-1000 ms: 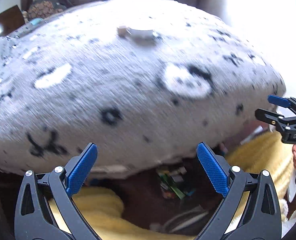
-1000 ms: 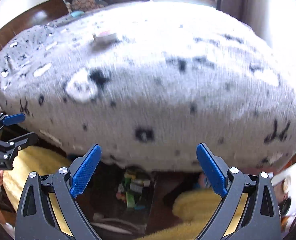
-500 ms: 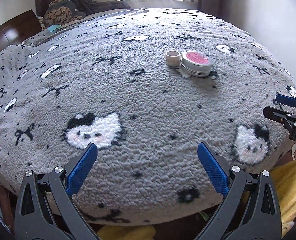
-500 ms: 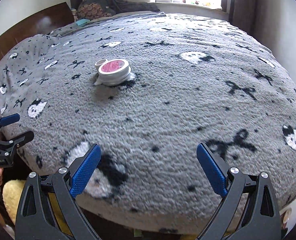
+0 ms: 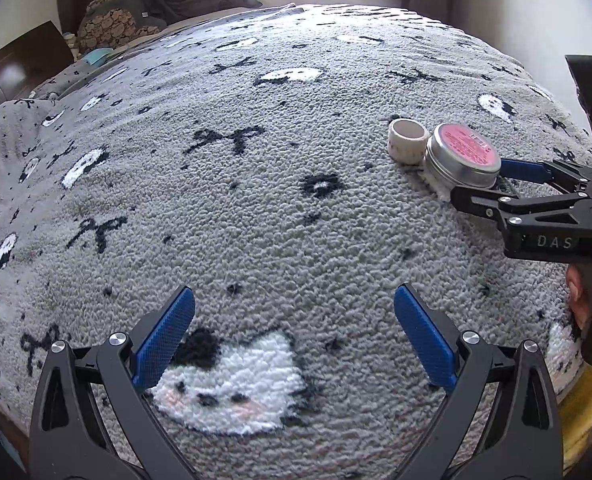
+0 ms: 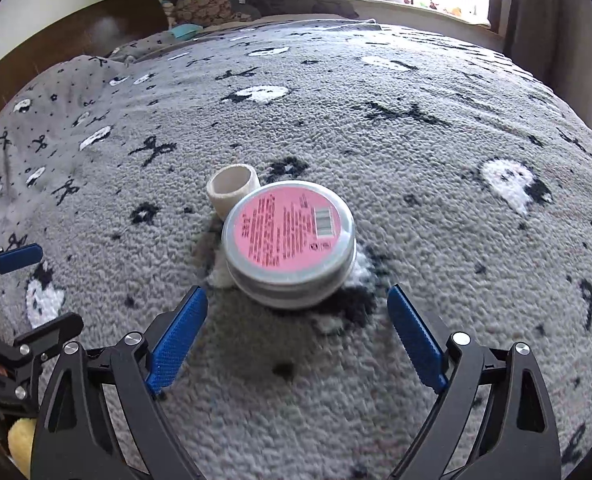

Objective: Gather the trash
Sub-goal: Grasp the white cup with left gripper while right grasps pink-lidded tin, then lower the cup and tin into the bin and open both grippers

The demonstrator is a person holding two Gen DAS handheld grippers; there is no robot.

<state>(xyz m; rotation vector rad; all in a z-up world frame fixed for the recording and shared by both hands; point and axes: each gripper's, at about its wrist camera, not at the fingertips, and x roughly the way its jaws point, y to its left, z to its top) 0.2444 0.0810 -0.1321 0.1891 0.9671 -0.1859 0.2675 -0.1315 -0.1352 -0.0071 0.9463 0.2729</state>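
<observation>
While the left gripper [image 5: 293,340] hangs over the grey patterned blanket [image 5: 255,208] in the left wrist view, its jaws stand wide apart with nothing between the blue pads, only a white cat-face motif on the fleece below. Round tin [image 5: 462,158] with a pink label sits at about 2 o'clock, well apart from this gripper. Small white tape roll [image 5: 408,139] touches the tin on its 10 o'clock side. Right gripper [image 5: 476,184] comes in from 3 o'clock, its tips at the near edge of the tin (contact not clear from this angle). A person's fingers [image 5: 580,292] show on its handle at the right edge.

Right wrist view: tin [image 6: 289,240] lies just ahead at 12 o'clock of the right gripper [image 6: 298,320], label up, resting on the blanket [image 6: 416,160]. Jaws are wide and closing; the tin is just beyond the tips, not between the pads, and the pads press on nothing. Tape roll [image 6: 233,188] stands behind the tin at 11 o'clock, touching it. Something white pokes out from under the tin, possibly tissue; slightly blurred. Left gripper [image 6: 31,292] shows at 9 o'clock, released.
</observation>
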